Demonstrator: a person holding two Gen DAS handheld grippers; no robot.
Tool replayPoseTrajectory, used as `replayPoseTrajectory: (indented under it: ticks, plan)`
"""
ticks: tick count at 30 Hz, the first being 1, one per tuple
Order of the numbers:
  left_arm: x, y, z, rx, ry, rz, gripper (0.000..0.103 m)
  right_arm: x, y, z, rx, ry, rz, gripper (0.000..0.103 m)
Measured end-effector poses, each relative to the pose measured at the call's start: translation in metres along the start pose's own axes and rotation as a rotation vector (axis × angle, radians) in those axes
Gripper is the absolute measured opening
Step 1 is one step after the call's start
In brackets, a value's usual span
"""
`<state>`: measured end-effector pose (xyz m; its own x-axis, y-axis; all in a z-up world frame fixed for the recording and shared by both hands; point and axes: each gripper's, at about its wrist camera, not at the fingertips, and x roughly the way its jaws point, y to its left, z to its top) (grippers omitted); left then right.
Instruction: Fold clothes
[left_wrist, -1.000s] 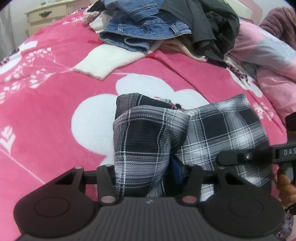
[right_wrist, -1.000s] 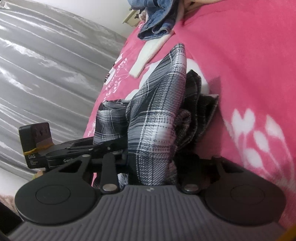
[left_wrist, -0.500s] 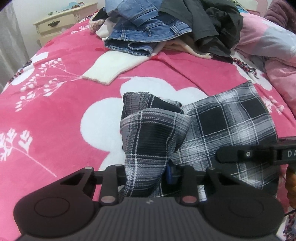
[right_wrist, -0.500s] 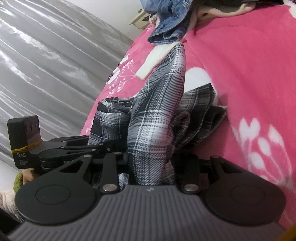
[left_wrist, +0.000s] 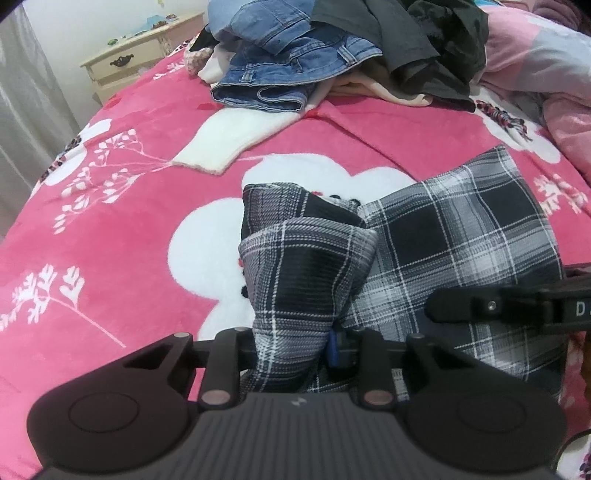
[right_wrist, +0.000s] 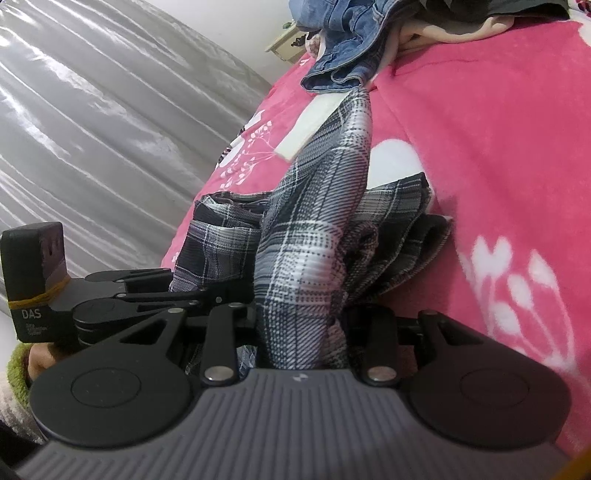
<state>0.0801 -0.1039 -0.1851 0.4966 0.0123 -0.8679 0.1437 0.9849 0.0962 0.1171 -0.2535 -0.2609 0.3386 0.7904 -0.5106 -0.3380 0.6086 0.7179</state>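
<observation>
A black-and-white plaid garment (left_wrist: 454, 236) lies partly bunched on a pink flowered bed (left_wrist: 110, 229). The left claw (left_wrist: 295, 350) is closing on a raised fold of it; the right claw (right_wrist: 303, 332) is clamped on another fold. Jeans (left_wrist: 288, 70) lie piled beyond.

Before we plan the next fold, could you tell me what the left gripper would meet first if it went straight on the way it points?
The plaid garment: the left gripper, jaws closing, already has a bunched fold between them, and beyond that probably the pink blanket, though depth is unclear.
</observation>
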Motion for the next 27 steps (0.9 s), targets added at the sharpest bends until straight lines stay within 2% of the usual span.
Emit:
replayPoseTrajectory:
  ticks: [10, 13, 18, 24, 27]
  plan:
    - [0.0, -0.003, 0.0, 0.016, -0.011, 0.025, 0.025, 0.001, -0.002, 0.0, -0.01, -0.007, 0.004, 0.032]
    - [-0.006, 0.004, -0.003, -0.025, -0.052, -0.014, 0.022, -0.002, 0.007, -0.002, -0.057, -0.024, -0.011, 0.031]
    - [-0.034, 0.031, -0.013, -0.072, -0.17, -0.115, 0.021, -0.017, 0.037, -0.004, -0.181, -0.07, -0.026, 0.03]
    - [-0.07, 0.068, -0.024, -0.103, -0.264, -0.168, 0.02, -0.017, 0.075, 0.002, -0.303, -0.104, -0.02, 0.029]
    - [-0.087, 0.092, -0.03, -0.17, -0.319, -0.195, 0.02, -0.011, 0.1, 0.009, -0.368, -0.116, -0.009, 0.029]
